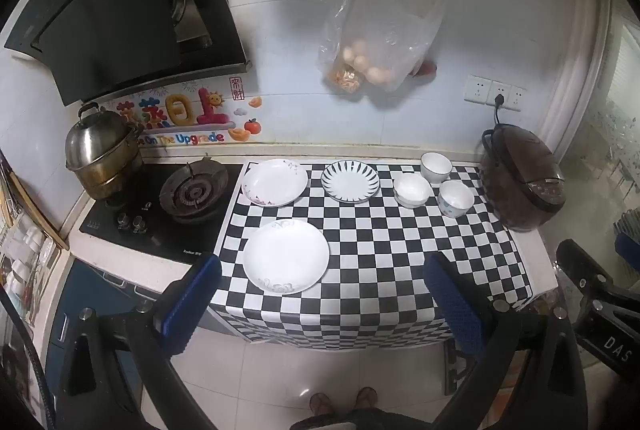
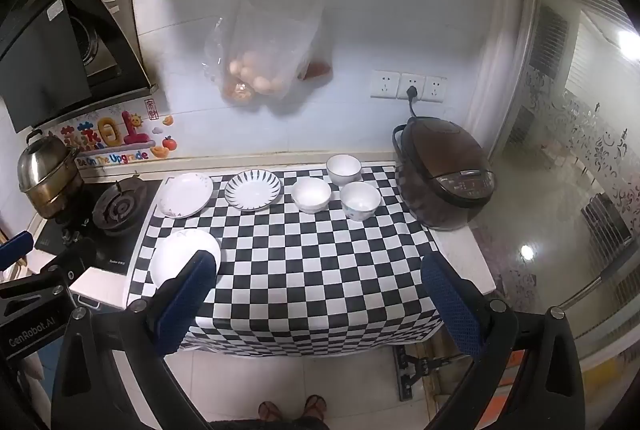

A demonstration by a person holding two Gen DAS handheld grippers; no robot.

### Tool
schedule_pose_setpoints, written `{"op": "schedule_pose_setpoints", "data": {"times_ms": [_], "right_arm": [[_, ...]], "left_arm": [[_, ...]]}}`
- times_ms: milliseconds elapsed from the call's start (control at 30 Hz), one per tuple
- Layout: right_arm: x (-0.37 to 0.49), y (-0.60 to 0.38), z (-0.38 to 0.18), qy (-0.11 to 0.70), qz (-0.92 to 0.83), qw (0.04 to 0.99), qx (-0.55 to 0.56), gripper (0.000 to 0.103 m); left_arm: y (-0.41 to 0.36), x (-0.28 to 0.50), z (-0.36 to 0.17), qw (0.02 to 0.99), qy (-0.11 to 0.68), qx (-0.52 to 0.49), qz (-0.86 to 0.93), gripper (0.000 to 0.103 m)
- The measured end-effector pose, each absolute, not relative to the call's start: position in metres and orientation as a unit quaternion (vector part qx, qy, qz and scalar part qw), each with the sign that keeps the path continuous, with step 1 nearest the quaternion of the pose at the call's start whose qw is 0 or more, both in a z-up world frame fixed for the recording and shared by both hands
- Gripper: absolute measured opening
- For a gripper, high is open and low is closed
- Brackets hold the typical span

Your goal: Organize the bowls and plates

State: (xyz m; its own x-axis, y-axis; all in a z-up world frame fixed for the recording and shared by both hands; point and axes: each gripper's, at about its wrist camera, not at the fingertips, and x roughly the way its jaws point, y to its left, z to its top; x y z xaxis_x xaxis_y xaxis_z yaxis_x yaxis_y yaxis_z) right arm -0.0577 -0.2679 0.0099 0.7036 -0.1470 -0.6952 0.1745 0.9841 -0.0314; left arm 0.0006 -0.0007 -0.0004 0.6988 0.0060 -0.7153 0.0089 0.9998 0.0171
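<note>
- Crockery lies spread on the checkered cloth [image 1: 360, 270]: near plate [image 1: 286, 256] at the front left, floral plate [image 1: 275, 182] and striped plate [image 1: 350, 181] side by side behind it, three bowls grouped at the back right beside the rice cooker [image 1: 520, 177].
- Bowls: back bowl [image 1: 436, 167], middle bowl [image 1: 412, 189], patterned bowl [image 1: 456, 198]; close together, contact not determinable.
- My left gripper [image 1: 320, 294] hangs off the counter's front edge, fingers spread wide, holding nothing.
- My right gripper [image 2: 320, 294] likewise: fingers apart, empty, well back from the bowls.
- Judgement: nothing is stacked yet.
- Recommended: take the near plate by its rim with my left, come in low, lift level, and set it onto another plate without sliding.
</note>
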Motion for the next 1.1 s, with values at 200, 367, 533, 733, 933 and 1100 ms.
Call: {"op": "schedule_pose_setpoints", "data": {"times_ms": [200, 367, 533, 733, 933, 1100], "right_arm": [[-0.055, -0.27, 0.009, 0.373, -0.087, 0.923, 0.019, 0.103], [-0.054, -0.278, 0.005, 0.376, -0.087, 0.922, 0.02, 0.103], [-0.05, -0.279, 0.003, 0.38, -0.089, 0.921, 0.018, 0.103], [-0.057, -0.278, -0.001, 0.377, -0.094, 0.921, 0.019, 0.103], [-0.056, -0.275, 0.004, 0.378, -0.095, 0.921, 0.014, 0.103], [-0.058, -0.271, 0.008, 0.378, -0.094, 0.921, 0.011, 0.103]], "left_arm": [[-0.001, 0.001, 0.0, 0.922, 0.387, 0.007, -0.001, 0.103], [-0.008, 0.003, -0.004, 0.922, 0.387, 0.005, 0.001, 0.103], [-0.006, 0.0, -0.008, 0.921, 0.39, 0.002, -0.003, 0.103], [-0.005, -0.001, -0.007, 0.921, 0.389, 0.003, -0.002, 0.103], [-0.006, -0.001, -0.008, 0.921, 0.39, 0.003, -0.003, 0.103], [-0.007, -0.001, -0.009, 0.92, 0.391, 0.003, -0.003, 0.103]]}}
